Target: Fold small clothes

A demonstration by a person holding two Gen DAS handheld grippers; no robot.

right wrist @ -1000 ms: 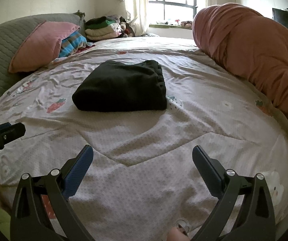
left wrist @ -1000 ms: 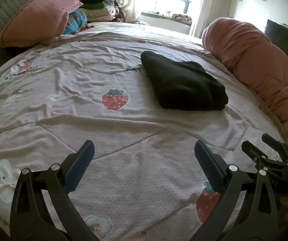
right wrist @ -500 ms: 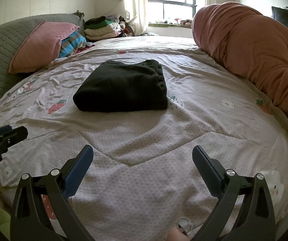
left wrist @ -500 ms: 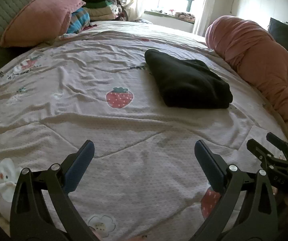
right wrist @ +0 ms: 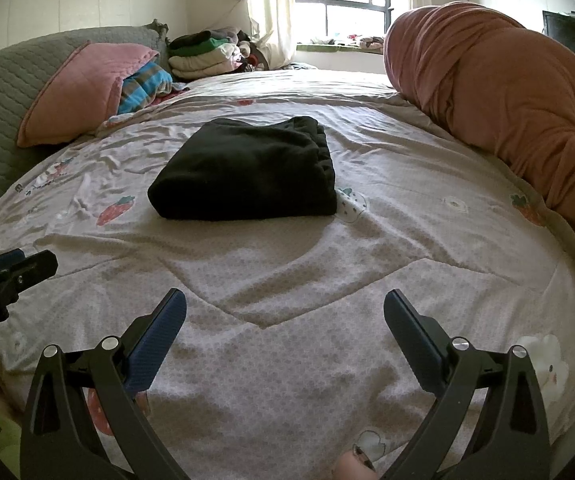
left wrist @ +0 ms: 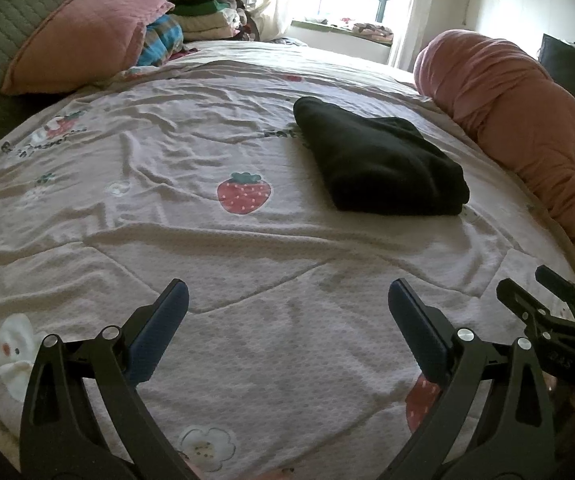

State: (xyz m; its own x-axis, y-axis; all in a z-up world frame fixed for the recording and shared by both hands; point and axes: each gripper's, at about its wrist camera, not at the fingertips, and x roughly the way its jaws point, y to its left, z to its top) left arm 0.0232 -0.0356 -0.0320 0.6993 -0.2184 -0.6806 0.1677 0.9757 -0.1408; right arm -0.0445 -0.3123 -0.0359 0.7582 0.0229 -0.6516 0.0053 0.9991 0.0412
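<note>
— What have I got on the left wrist camera?
— My left claw (left wrist: 287,304) gapes wide with nothing in it, above the strawberry-print bedspread (left wrist: 191,152). The folded black garment (left wrist: 379,164) lies ahead and to the right, near the rolled pink duvet (left wrist: 527,120). The other claw's tips poke in at the right edge.
— And the right wrist camera?
— My right claw (right wrist: 285,308) is spread just as wide, also empty. Here the black garment sits almost straight ahead, its layered edge visible on the right. This view shows the pile of folded clothes (right wrist: 207,54) by the pink pillow (right wrist: 83,88) more clearly
</note>
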